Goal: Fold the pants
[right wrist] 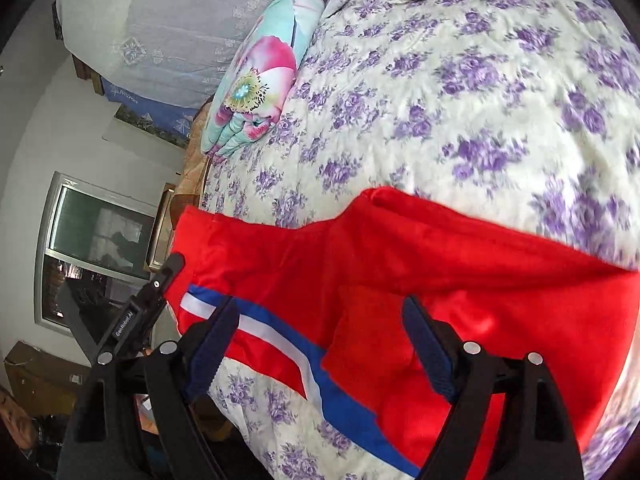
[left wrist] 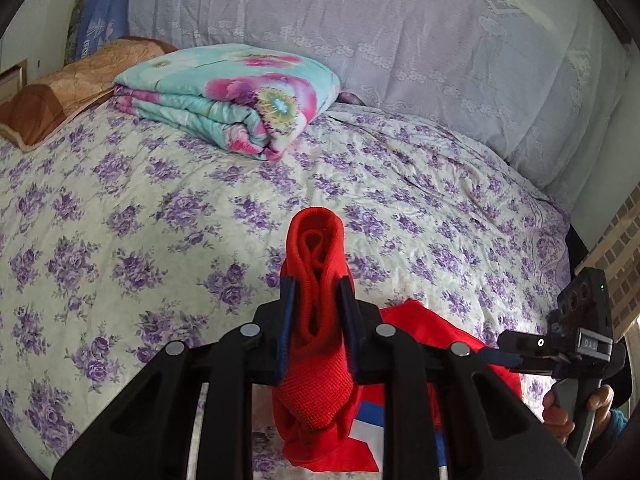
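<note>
The red pants with a blue and white side stripe lie on the flowered bed sheet. My left gripper is shut on a bunched red waistband end of the pants and holds it lifted above the bed. My right gripper is open, its fingers wide apart over the red cloth, not holding it. The right gripper also shows in the left wrist view, at the right over the pants. The left gripper shows at the left edge of the pants in the right wrist view.
A folded turquoise and pink flowered quilt lies at the back of the bed. A brown pillow is at the back left, a large pale lace-covered bundle behind. A window and a wall stand beyond the bed's edge.
</note>
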`<state>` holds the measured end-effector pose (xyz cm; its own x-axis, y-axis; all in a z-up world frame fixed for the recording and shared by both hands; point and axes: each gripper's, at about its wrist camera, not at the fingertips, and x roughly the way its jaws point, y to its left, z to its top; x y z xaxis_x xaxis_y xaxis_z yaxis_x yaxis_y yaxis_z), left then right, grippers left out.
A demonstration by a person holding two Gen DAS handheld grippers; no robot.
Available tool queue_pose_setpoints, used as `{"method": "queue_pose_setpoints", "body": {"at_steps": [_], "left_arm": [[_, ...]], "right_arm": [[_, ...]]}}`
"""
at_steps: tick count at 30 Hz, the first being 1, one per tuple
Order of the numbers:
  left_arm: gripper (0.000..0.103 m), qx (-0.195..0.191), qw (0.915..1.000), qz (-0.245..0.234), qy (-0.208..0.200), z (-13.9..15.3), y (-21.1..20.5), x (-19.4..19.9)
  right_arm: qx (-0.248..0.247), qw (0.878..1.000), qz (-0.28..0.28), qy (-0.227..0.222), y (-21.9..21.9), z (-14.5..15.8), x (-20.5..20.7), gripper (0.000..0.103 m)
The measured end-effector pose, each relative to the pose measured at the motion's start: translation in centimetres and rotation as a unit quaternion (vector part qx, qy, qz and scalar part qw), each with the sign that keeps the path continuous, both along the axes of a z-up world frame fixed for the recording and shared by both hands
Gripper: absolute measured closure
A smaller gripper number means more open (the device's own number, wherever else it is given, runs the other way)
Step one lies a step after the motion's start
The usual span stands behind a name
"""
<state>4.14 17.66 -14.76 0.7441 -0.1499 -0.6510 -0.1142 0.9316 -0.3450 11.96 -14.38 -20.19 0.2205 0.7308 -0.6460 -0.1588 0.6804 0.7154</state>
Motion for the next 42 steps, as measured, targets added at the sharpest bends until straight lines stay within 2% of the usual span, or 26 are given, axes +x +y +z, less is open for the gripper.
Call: {"method": "queue_pose_setpoints", "body": {"at_steps": [3,5,9,11,16,18,20,22,23,24,25,26,27,28,29,30,31,32,36,39,41,42], "left_arm": [[0.084,-0.03,0.9991,0.028,0.008,-1.8,2.7,-0.1],[0.084,-0.045,0.9979,0.044,0.014,-3.0,4.2,-0.1],[0.084,-0.067,0.9949,0.071,0.027,-4.9,6.4,0.0],[0.087,-0.072,0.9937,0.081,0.026,-5.4,7.3,0.0],[0.087,-0.073,0.9932,0.084,0.032,-5.9,8.0,0.4],[0.087,-0.066,0.9938,0.081,0.037,-6.2,7.8,0.6],[0.087,-0.057,0.9943,0.08,0.041,-6.3,7.5,0.6],[0.087,-0.051,0.9946,0.078,0.045,-6.5,7.4,0.6],[0.087,-0.05,0.9946,0.078,0.047,-6.6,7.4,0.5],[0.087,-0.049,0.9944,0.078,0.051,-6.8,7.4,0.5],[0.087,-0.049,0.9942,0.079,0.054,-7.0,7.4,0.5],[0.087,-0.048,0.994,0.081,0.057,-7.1,7.5,0.4],[0.087,-0.045,0.9941,0.081,0.056,-7.1,7.5,0.3],[0.087,-0.042,0.9942,0.081,0.056,-7.0,7.5,0.1],[0.087,-0.04,0.9943,0.081,0.057,-7.0,7.6,0.0],[0.087,-0.037,0.9943,0.081,0.059,-6.9,7.6,-0.1],[0.087,-0.033,0.9946,0.08,0.058,-6.7,7.6,-0.3],[0.087,-0.032,0.995,0.077,0.055,-6.4,7.6,-0.5],[0.087,-0.043,0.9974,0.038,0.044,-5.2,7.3,0.6],[0.087,-0.056,0.9976,-0.005,0.04,-4.8,6.5,2.5],[0.087,-0.056,0.997,-0.021,0.049,-5.1,6.1,3.9],[0.087,-0.058,0.9964,-0.027,0.055,-5.3,6.1,4.5]], "right_arm": [[-0.034,0.999,0.019,-0.005,1.3,-0.4,3.7,0.019],[-0.052,0.998,0.029,0.011,1.8,-1.4,6.3,0.02],[-0.033,0.992,0.066,0.099,1.9,-4.3,9.5,0.026],[-0.004,0.986,0.076,0.146,1.8,-5.6,10.2,0.028],[0.056,0.973,0.112,0.194,3.9,-7.2,11.6,0.028],[0.043,0.974,0.111,0.193,5.0,-7.8,12.3,0.029],[0.058,0.971,0.094,0.212,5.3,-7.9,13.2,0.03],[0.113,0.97,0.081,0.201,4.5,-6.7,13.9,0.031],[0.132,0.972,0.079,0.179,4.1,-6.3,14.0,0.033],[0.116,0.977,0.073,0.162,3.8,-6.4,14.3,0.034],[0.075,0.981,0.061,0.168,3.6,-7.2,14.4,0.041],[0.068,0.979,0.048,0.187,3.3,-7.8,14.6,0.044],[0.095,0.975,0.038,0.198,3.0,-7.7,14.7,0.042],[0.115,0.975,0.042,0.185,2.9,-7.1,14.9,0.039],[0.1,0.98,0.057,0.162,3.0,-6.6,15.1,0.04],[0.062,0.985,0.051,0.153,3.1,-6.9,15.3,0.042],[0.037,0.985,0.042,0.161,3.0,-7.3,15.4,0.047],[0.032,0.985,0.05,0.159,3.3,-7.3,15.3,0.047],[-0.038,0.988,0.11,0.106,4.9,-6.0,14.3,0.046],[-0.033,0.99,0.109,0.088,4.6,-4.4,14.0,0.045],[-0.035,0.99,0.114,0.068,4.3,-3.1,13.3,0.037],[-0.036,0.99,0.119,0.062,4.3,-2.6,13.0,0.036]]}}
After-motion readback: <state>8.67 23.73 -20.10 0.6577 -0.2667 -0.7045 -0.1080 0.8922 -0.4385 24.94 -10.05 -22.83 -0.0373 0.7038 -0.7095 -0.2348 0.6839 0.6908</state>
